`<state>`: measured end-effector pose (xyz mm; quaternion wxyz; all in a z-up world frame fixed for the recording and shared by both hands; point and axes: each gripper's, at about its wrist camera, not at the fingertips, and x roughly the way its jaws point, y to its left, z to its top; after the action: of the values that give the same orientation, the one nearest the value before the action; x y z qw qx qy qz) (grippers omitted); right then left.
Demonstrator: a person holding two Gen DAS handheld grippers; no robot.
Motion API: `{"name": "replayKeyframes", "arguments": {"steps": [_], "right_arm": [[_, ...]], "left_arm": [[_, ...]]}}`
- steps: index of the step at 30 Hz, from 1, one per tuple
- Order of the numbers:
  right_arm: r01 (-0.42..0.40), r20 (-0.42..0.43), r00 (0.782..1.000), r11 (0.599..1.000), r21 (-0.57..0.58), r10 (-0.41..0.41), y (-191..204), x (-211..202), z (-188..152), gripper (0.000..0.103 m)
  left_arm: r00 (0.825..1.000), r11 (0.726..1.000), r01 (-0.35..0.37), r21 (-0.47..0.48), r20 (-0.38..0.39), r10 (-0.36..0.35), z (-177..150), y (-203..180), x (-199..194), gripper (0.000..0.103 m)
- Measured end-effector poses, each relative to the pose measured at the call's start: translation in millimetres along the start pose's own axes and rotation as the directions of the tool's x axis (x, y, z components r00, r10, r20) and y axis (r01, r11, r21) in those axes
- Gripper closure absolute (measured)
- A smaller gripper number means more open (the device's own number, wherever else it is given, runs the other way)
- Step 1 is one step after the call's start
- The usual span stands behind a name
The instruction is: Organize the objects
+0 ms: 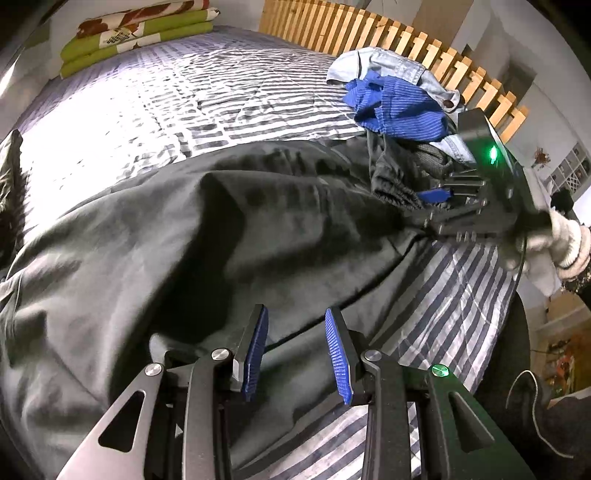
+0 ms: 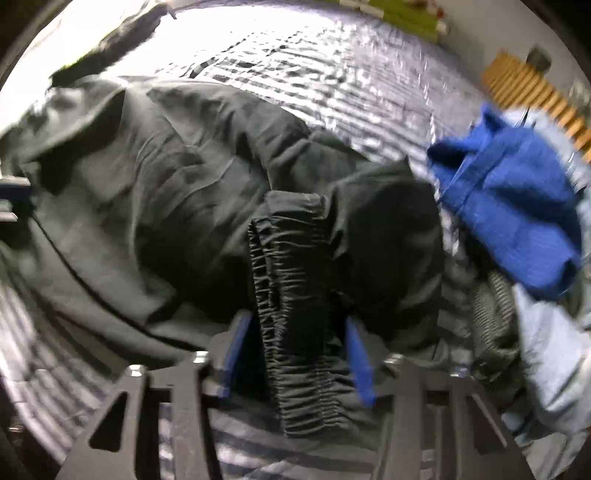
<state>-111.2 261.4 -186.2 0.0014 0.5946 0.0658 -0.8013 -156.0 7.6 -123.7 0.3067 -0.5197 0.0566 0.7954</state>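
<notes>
Dark grey trousers (image 1: pixel 221 229) lie spread over a striped bedspread (image 1: pixel 229 92). My left gripper (image 1: pixel 295 350) hangs open just above their near edge, blue pads apart and gripping nothing. At the far right, a gloved hand (image 1: pixel 561 236) holds my right gripper (image 1: pixel 436 199) at the trousers' gathered elastic waistband (image 1: pixel 391 184). In the right wrist view the waistband (image 2: pixel 295 288) runs up between the two blue pads of the right gripper (image 2: pixel 297 321). Blur hides whether the pads press on it. The rest of the trousers (image 2: pixel 166 184) stretches away to the left.
A heap of clothes sits right of the waistband: a blue ribbed garment (image 1: pixel 399 107) (image 2: pixel 509 206) on pale denim (image 1: pixel 388 62). A folded green quilt (image 1: pixel 136 33) lies at the bed's far end. A wooden slatted rail (image 1: pixel 369 33) borders the bed's right side.
</notes>
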Motion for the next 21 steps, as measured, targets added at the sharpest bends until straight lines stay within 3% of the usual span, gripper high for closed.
{"name": "replayKeyframes", "arguments": {"steps": [3, 4, 7, 10, 14, 15, 16, 17, 19, 21], "right_arm": [[-0.157, 0.033, 0.988, 0.976, 0.15, 0.153, -34, -16, 2, 0.08], [-0.231, 0.07, 0.973, 0.946, 0.227, 0.22, -53, -25, 1, 0.081], [-0.369, 0.189, 0.929, 0.849, 0.379, 0.319, -101, -49, -6, 0.081], [-0.453, 0.332, 0.887, 0.741, 0.496, 0.32, -159, -80, -18, 0.081], [-0.524, 0.468, 0.84, 0.637, 0.566, 0.275, -222, -102, -28, 0.082], [-0.552, 0.51, 0.819, 0.599, 0.58, 0.262, -236, -106, -35, 0.084], [-0.571, 0.533, 0.807, 0.568, 0.593, 0.255, -245, -106, -41, 0.096], [-0.562, 0.528, 0.814, 0.562, 0.607, 0.243, -250, -104, -45, 0.096], [-0.516, 0.484, 0.845, 0.59, 0.621, 0.229, -253, -95, -47, 0.096], [-0.435, 0.399, 0.891, 0.654, 0.619, 0.216, -242, -86, -45, 0.094]], "left_arm": [[1.0, 1.0, -0.003, 0.01, 0.0, 0.003, -1, -2, -1, 0.068], [1.0, 1.0, -0.004, 0.009, -0.001, 0.004, 0, -1, 0, 0.068], [1.0, 1.0, -0.016, 0.007, -0.009, 0.016, 3, 0, 3, 0.068], [0.999, 1.0, -0.021, 0.016, -0.03, 0.021, 4, -3, 10, 0.068], [0.998, 0.997, -0.04, 0.071, -0.05, 0.043, 3, -11, 15, 0.068], [0.998, 0.997, -0.038, 0.073, -0.055, 0.043, 3, -11, 16, 0.068], [0.997, 0.997, -0.034, 0.069, -0.061, 0.038, 5, -11, 17, 0.068], [0.997, 0.997, -0.03, 0.067, -0.065, 0.034, 7, -12, 18, 0.068], [0.997, 0.997, -0.034, 0.073, -0.067, 0.039, 11, -14, 20, 0.068], [0.997, 0.996, -0.032, 0.078, -0.063, 0.037, 15, -18, 22, 0.068]]}}
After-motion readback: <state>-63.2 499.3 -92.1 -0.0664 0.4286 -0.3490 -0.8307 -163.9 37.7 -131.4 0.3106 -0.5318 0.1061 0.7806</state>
